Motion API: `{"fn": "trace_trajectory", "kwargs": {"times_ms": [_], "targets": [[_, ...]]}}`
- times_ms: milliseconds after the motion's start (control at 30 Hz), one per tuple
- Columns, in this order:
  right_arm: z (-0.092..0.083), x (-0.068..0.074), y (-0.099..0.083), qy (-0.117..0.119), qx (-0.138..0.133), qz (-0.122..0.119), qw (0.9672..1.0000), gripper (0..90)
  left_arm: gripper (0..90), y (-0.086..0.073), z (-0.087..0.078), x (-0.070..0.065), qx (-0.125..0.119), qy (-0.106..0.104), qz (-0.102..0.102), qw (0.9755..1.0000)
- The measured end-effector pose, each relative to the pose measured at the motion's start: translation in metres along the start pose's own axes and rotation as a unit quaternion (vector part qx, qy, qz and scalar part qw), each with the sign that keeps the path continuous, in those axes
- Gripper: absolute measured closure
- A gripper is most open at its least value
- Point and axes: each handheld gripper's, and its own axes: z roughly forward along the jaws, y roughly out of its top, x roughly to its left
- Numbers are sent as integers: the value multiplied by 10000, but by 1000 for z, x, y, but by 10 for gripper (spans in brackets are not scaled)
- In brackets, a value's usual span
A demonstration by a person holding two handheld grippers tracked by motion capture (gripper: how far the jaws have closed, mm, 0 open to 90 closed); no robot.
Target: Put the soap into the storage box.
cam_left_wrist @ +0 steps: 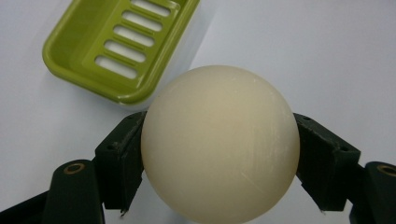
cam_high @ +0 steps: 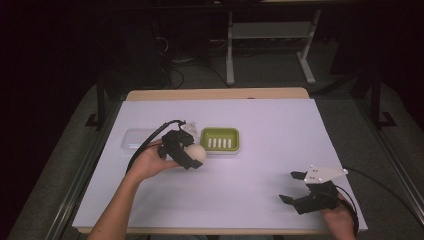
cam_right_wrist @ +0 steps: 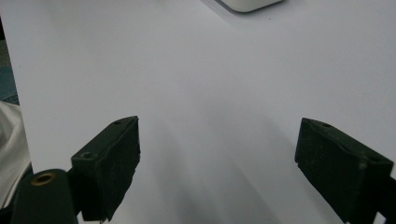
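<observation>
currently: ball [cam_left_wrist: 219, 144] clamped between jaws of left gripper [cam_high: 192, 156], held just beside green dish [cam_high: 220, 139], above sheet [cam_high: 250, 195]. right gripper [cam_high: 295, 187] spread wide, nothing held, near front edge.

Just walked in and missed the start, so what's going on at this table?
A person works at a white-covered table with a hand-held gripper in each hand. The left hand-held gripper is clamped on a cream ball, holding it just beside a green slotted soap dish, not in it. A clear lid lies on the dish's other side. The right hand-held gripper sits open and idle near the table's front right, with nothing between its jaws.
</observation>
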Motion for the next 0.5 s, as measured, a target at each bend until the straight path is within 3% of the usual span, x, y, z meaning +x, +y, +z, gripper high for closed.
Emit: {"fn": "trace_trajectory", "kwargs": {"times_ms": [500], "targets": [[-1, -1, -1, -38, -8, 43, 10000, 133, 252, 16, 1, 14, -39, -25, -15, 10000]]}}
